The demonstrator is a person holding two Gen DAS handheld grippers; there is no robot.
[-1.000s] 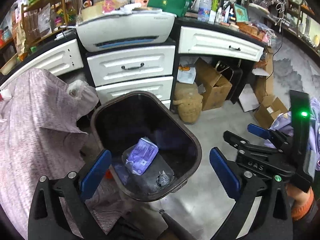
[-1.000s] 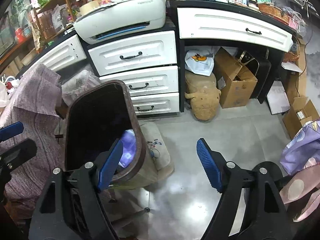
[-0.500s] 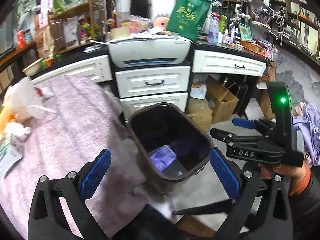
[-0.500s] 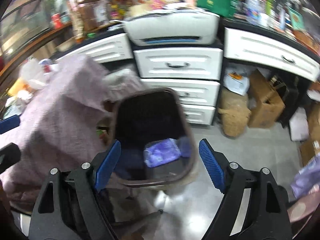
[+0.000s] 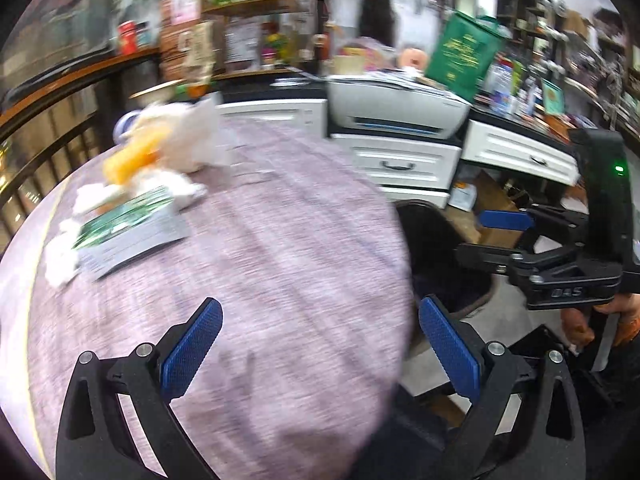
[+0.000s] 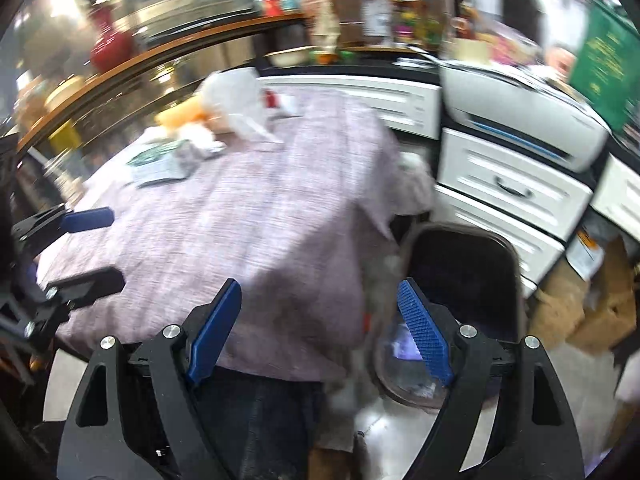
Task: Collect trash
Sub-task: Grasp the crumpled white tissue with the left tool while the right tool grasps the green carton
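Left claw hovers over the near edge of the table, its blue pads spread wide with nothing between them. Farther left on the mauve cloth, toward the far side, lies the trash: crumpled white tissues at the edge, a flat green-and-white packet just beside them, and behind these a heap of white plastic bag with something orange in it. All of it is blurred, so finer detail cannot be told.

To the right, past the table's rim, the left wrist view catches only a dark slice of the bin on the floor, its contents hidden. Right of that hangs the right claw, seen side-on, held in a hand at the frame's edge. Behind stand the white drawers with a printer on top.

The right wrist view shows what the other cannot: the bin from above, with a purple wrapper and a clear plastic piece lying at its bottom. The right claw is also wide apart and holds nothing, poised between the table's corner and the bin. At far left of this view the left claw juts in over the cloth, and the packet and bag sit well beyond it.
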